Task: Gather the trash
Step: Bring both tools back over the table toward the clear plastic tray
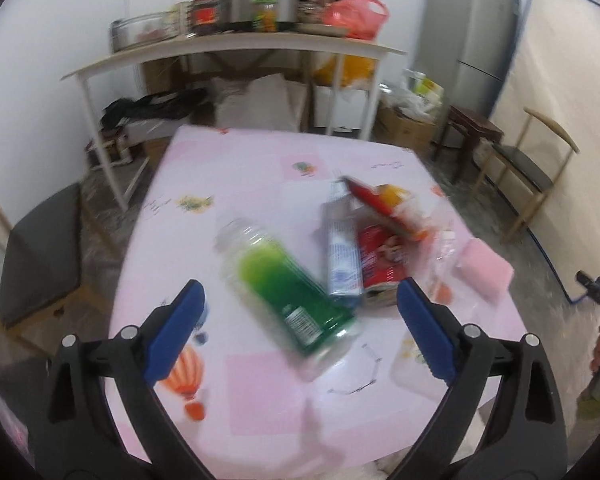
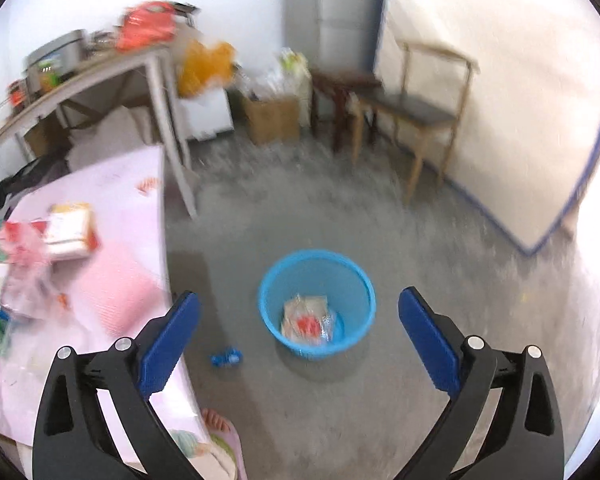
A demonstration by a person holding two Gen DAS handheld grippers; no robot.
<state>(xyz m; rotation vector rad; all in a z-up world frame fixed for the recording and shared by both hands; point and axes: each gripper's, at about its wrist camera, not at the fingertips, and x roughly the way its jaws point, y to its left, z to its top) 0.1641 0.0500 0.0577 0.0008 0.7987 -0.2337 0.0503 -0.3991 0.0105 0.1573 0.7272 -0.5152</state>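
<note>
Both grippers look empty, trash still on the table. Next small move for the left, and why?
Probably lower the left gripper onto the green bottle and close. Its fingers stand open and empty, the bottle lies on its side on the pink tablecloth between them, and the blue bin holds only one wrapper.

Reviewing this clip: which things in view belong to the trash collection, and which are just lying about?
Job: green bottle, blue-white tube, red wrapper on the pink table; blue bin holding a wrapper.

Lying about: chair, cardboard box, cluttered shelf.
</note>
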